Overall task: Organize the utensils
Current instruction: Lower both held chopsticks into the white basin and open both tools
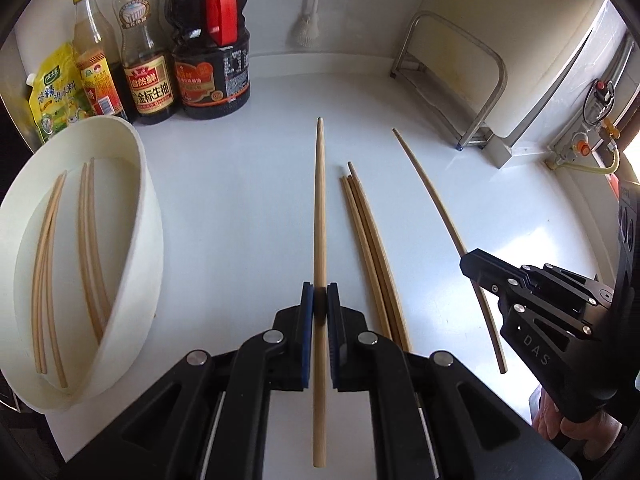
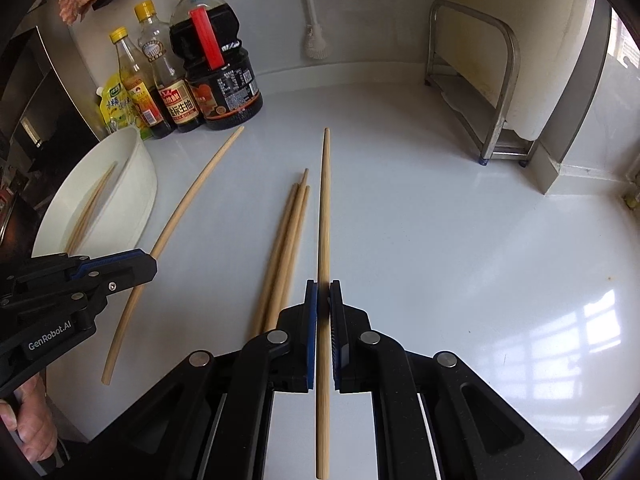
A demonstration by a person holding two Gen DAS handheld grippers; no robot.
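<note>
**Both grippers loaded with a chopstick each, tub run is next**

So this looks like mid-sort. The left gripper [image 1: 320, 298] is closed down to a sliver on a single chopstick [image 1: 319, 200], gripping it partway along so it pokes straight ahead past the tips and runs back under the camera. The right gripper [image 2: 323, 296] has the same deal going with its own chopstick [image 2: 323, 208], jaws nearly shut around the shaft.

The white tub [image 1: 144, 184] sits just off to the left of the left gripper, with a handful of chopsticks [image 1: 86, 232] already lying inside. A loose bundle of chopsticks [image 1: 370, 248] lies on the worktop [image 1: 240, 200] between the two grippers, waiting its turn.

My guess for the next move: swing the left chopstick over the tub rim, line it up lengthwise with the ones inside, then let go low so it doesn't bounce out. Right one follows.
</note>
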